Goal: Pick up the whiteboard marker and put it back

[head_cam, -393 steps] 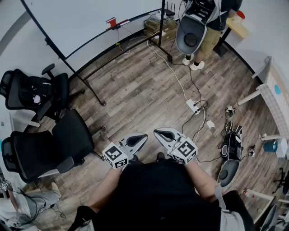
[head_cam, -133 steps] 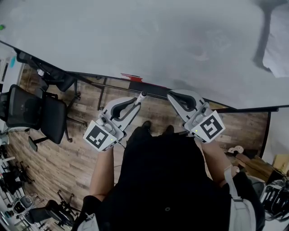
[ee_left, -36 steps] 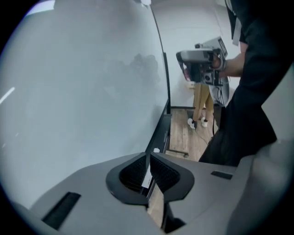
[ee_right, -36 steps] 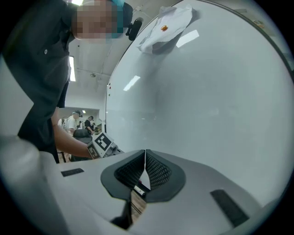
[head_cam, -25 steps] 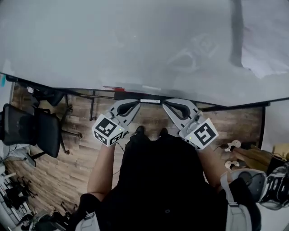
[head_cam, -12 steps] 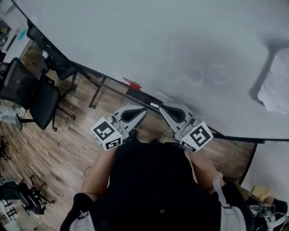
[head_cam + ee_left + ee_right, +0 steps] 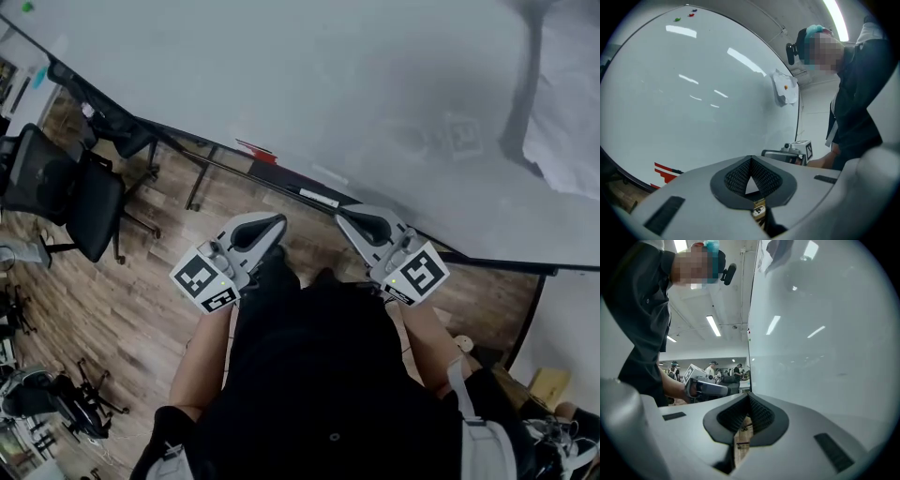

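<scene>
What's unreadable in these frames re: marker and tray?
Head view: the whiteboard marker is a pale sliver on the tray, too small to show its cap or tip.
Left gripper view: the left hand-held gripper's own body hides the tray; a red item is half covered.
Right gripper view: the right hand-held gripper's body hides the tray too.

Left tool (image 7: 751,159): jaws meet tip to tip, nothing between them. A whiteboard (image 7: 693,103) fills the view ahead, with ceiling lights reflected on it. A green magnet (image 7: 677,19) and a red magnet (image 7: 691,15) sit near its top edge. A paper sheet (image 7: 785,89) is pinned toward its right end. A red object (image 7: 665,171) lies at its lower edge; type not determinable. The right tool (image 7: 771,153) is beyond, held by a person (image 7: 862,93) in dark clothing.
</scene>
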`<act>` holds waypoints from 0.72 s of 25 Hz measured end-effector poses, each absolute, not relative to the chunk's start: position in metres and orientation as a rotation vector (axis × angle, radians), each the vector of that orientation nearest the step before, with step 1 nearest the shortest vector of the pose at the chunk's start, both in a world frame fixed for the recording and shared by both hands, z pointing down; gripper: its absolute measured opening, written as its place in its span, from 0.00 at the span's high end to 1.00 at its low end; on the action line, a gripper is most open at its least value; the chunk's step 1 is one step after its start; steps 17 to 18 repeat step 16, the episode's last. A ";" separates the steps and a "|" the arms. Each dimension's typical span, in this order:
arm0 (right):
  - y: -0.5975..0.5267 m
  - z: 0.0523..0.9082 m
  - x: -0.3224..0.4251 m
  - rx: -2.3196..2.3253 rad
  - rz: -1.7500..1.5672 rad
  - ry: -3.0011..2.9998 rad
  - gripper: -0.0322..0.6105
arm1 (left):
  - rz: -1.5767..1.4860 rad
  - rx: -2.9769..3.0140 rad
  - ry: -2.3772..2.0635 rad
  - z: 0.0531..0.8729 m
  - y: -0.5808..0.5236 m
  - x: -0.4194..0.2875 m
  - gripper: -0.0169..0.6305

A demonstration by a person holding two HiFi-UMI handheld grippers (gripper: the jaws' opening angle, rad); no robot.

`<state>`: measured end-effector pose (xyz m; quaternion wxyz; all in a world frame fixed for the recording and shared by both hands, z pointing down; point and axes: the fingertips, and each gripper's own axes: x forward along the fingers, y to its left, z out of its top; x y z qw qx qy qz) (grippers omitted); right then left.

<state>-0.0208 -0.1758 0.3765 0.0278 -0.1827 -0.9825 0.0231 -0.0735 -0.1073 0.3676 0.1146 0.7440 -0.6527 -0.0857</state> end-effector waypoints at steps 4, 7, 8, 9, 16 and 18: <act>-0.182 0.385 -0.009 -0.559 0.092 -3.038 0.92 | -0.249 2.150 -1.965 0.371 -0.108 -0.070 0.96; -0.176 0.387 -0.005 -0.569 0.113 -3.047 0.92 | -0.210 2.152 -1.922 0.378 -0.107 -0.060 0.96; -0.174 0.387 -0.004 -0.576 0.114 -3.048 0.92 | -0.193 2.145 -1.907 0.381 -0.108 -0.057 0.96; -0.172 0.388 -0.004 -0.585 0.115 -3.049 0.92 | -0.181 2.139 -1.898 0.384 -0.110 -0.055 0.96; -0.176 0.398 0.001 -0.623 0.133 -3.016 0.92 | -0.151 2.134 -1.861 0.390 -0.125 -0.038 0.96; -0.176 0.398 0.001 -0.623 0.133 -3.016 0.92 | -0.151 2.134 -1.861 0.390 -0.125 -0.038 0.96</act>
